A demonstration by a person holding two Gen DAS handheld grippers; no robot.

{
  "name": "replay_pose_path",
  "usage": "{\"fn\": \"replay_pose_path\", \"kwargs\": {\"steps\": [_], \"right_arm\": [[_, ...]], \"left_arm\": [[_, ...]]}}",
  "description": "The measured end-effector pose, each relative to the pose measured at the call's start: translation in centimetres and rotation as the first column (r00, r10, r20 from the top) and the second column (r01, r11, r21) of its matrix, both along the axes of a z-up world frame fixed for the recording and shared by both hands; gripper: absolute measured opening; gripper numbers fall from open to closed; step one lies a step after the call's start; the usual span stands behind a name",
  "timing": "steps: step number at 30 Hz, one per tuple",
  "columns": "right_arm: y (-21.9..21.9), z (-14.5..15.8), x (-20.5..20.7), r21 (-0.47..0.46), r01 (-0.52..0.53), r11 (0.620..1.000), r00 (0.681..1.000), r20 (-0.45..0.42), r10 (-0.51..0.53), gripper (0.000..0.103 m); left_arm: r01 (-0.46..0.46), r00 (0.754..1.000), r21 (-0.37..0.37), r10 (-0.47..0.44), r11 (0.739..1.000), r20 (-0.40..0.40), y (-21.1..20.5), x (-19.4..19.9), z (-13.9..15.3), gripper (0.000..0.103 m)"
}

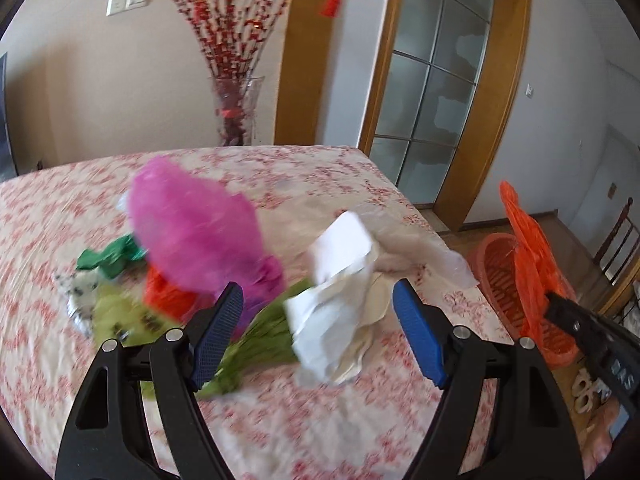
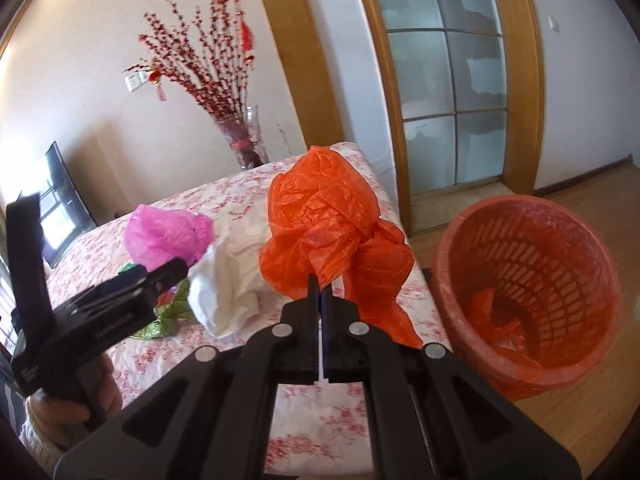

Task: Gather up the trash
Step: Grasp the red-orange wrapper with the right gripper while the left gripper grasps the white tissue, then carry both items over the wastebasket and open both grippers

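Note:
My right gripper is shut on a crumpled orange plastic bag, held above the table's right edge; the bag also hangs at the right of the left wrist view. A red slotted basket stands on the floor beside the table, with orange plastic inside. My left gripper is open above the pile of trash. A crumpled white paper lies between its blue pads without touching them. A pink plastic bag, a green wrapper and a yellow-green wrapper lie to the left.
The table wears a floral cloth. A clear plastic bag lies near its right edge. A glass vase of red branches stands behind the table, beside a glass-panelled door. A person's hand grips the left tool.

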State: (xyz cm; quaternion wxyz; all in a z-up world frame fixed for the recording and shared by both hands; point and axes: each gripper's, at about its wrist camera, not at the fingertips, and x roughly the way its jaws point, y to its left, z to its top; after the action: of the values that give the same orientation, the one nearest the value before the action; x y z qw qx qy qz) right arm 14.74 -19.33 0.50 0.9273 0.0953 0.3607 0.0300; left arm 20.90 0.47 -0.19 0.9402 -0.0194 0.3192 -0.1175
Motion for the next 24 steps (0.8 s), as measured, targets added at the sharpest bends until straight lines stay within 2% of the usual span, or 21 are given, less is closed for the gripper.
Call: {"fn": "replay_pose_path", "kwargs": {"steps": [5,8,10,11,13,16,24], "right_arm": [[-1.9,-0.8,0.0,0.024,0.030,0.999,0.999,-0.030,-0.030,0.003],[-2.5,-1.1,-0.1,0.029,0.039,0.999,0.999,-0.036,-0.038,0.003],[-2.8,-1.2,-0.2,0.034,0.043,0.999,0.998,-0.038,-0.042,0.003],[-3.0,-1.2,-0.2,0.036,0.045,0.998,0.998,-0.039,-0.044,0.003],[-3.2,-1.2,-0.3,0.037,0.050,0.998,0.998,-0.039,-0.049,0.003],[-3.6,-1.2,-0.4,0.040,0.058,0.997,0.998,-0.038,-0.057,0.003],[-4.4,-0.9,-0.8,0.049,0.075,0.996,0.997,-0.024,-0.074,0.003]], "left_arm": [[-0.007,1.000,0.100,0.008,0.995,-0.008,-2.8,2.3,-0.5,0.071],[-0.007,0.999,0.150,0.012,0.989,-0.035,-3.8,3.7,-1.3,0.059],[0.001,0.998,0.160,0.008,0.987,-0.055,-4.1,4.0,-1.7,0.042],[0.009,0.998,0.154,0.002,0.988,-0.067,-4.1,4.1,-1.8,0.038],[0.021,0.997,0.135,-0.011,0.991,-0.075,-4.0,3.9,-1.8,0.022],[0.042,0.997,0.087,-0.036,0.995,-0.075,-3.7,3.7,-1.4,0.017],[0.073,0.996,-0.024,-0.074,0.997,-0.051,-2.8,2.9,0.6,0.016]]}}
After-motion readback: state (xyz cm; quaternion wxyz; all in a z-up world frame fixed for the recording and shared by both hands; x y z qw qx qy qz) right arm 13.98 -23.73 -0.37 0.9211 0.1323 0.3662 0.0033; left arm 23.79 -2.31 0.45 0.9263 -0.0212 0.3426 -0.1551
